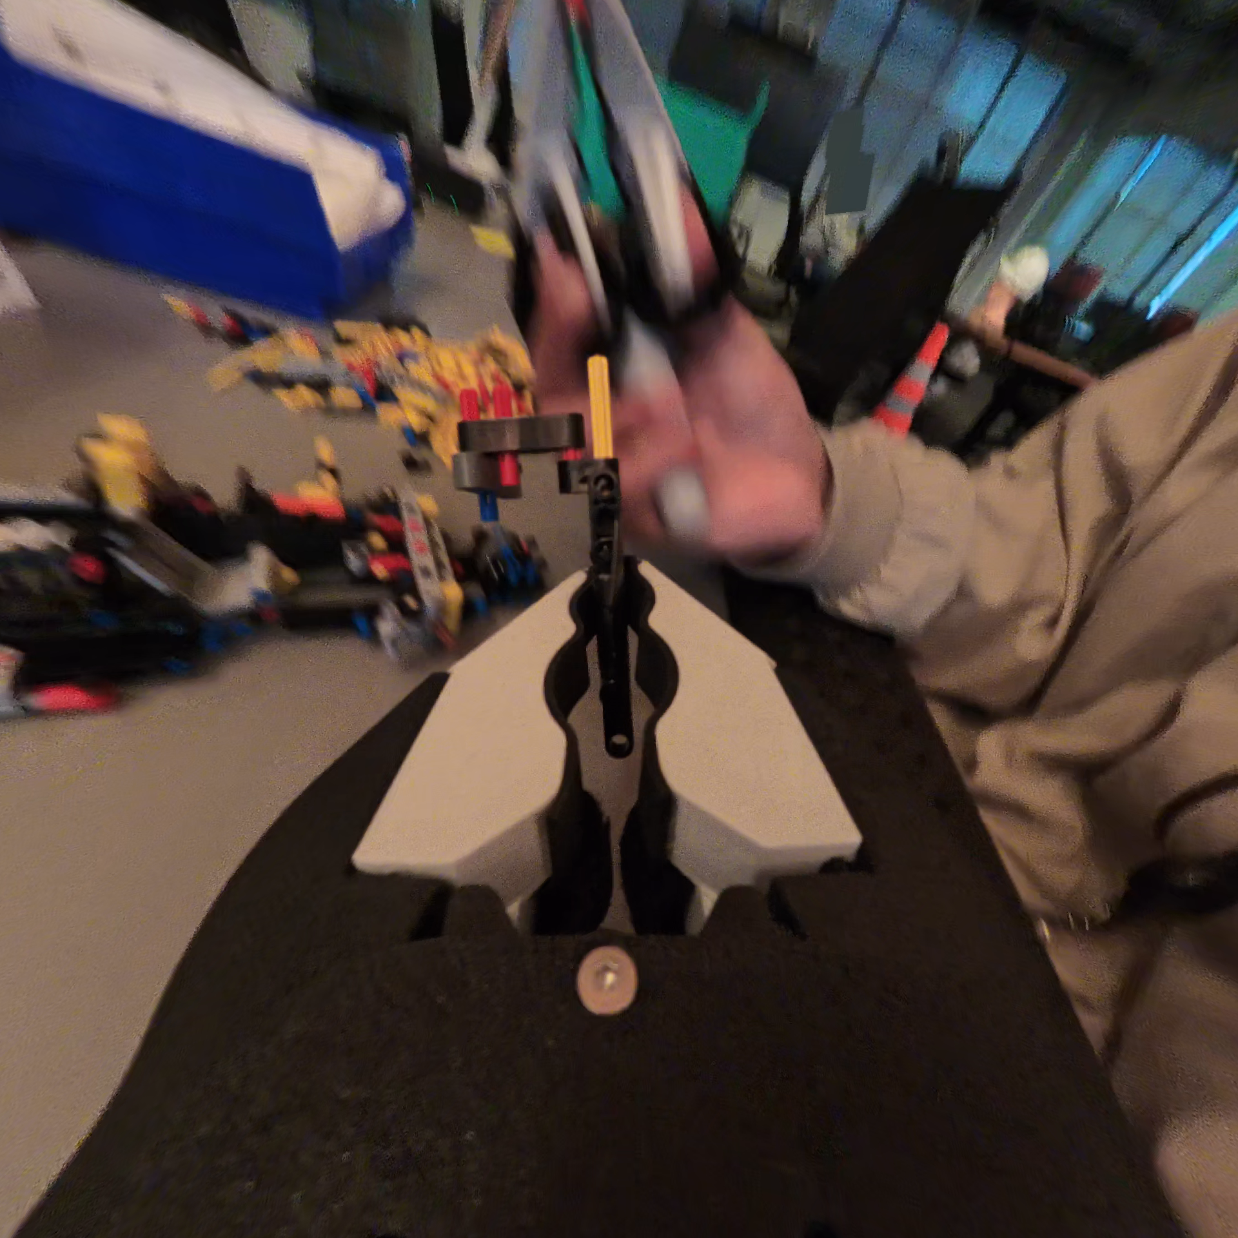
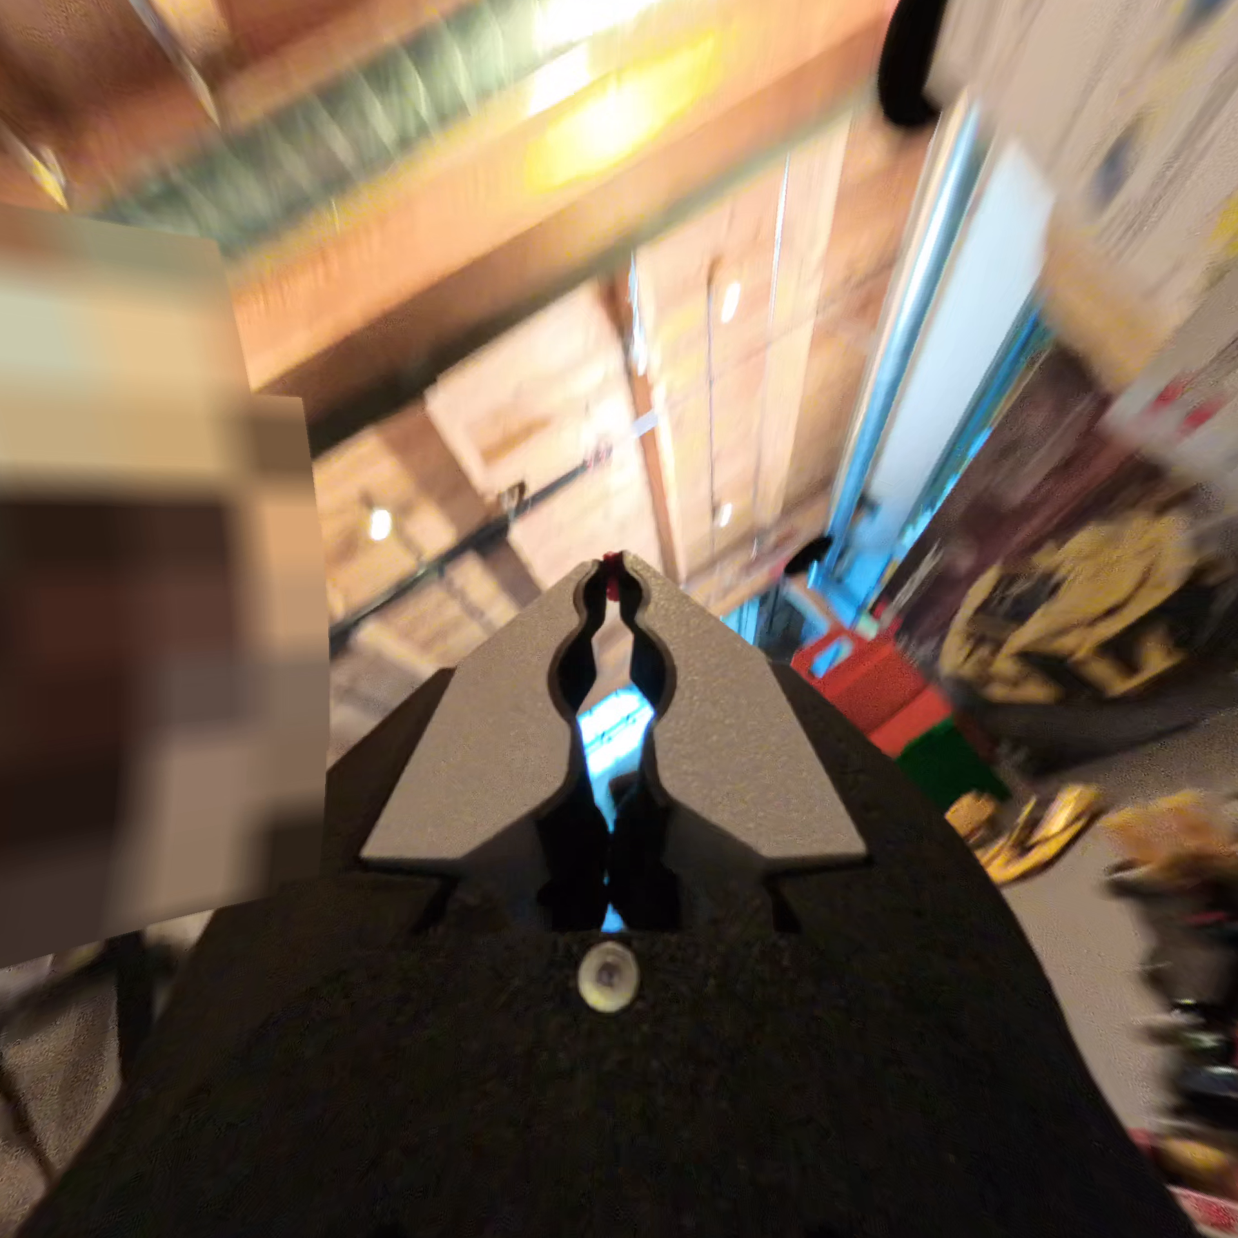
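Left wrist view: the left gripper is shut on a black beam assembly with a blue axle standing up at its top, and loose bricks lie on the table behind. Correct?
Not quite: the left wrist view shows the upright axle is yellow, not blue. The rest holds: left gripper shut on the black beam assembly, loose bricks behind.

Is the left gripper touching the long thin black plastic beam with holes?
Touching. In the left wrist view the left gripper has its fingertips shut on the long thin black plastic beam, which runs between both fingers with no gap at the tips.
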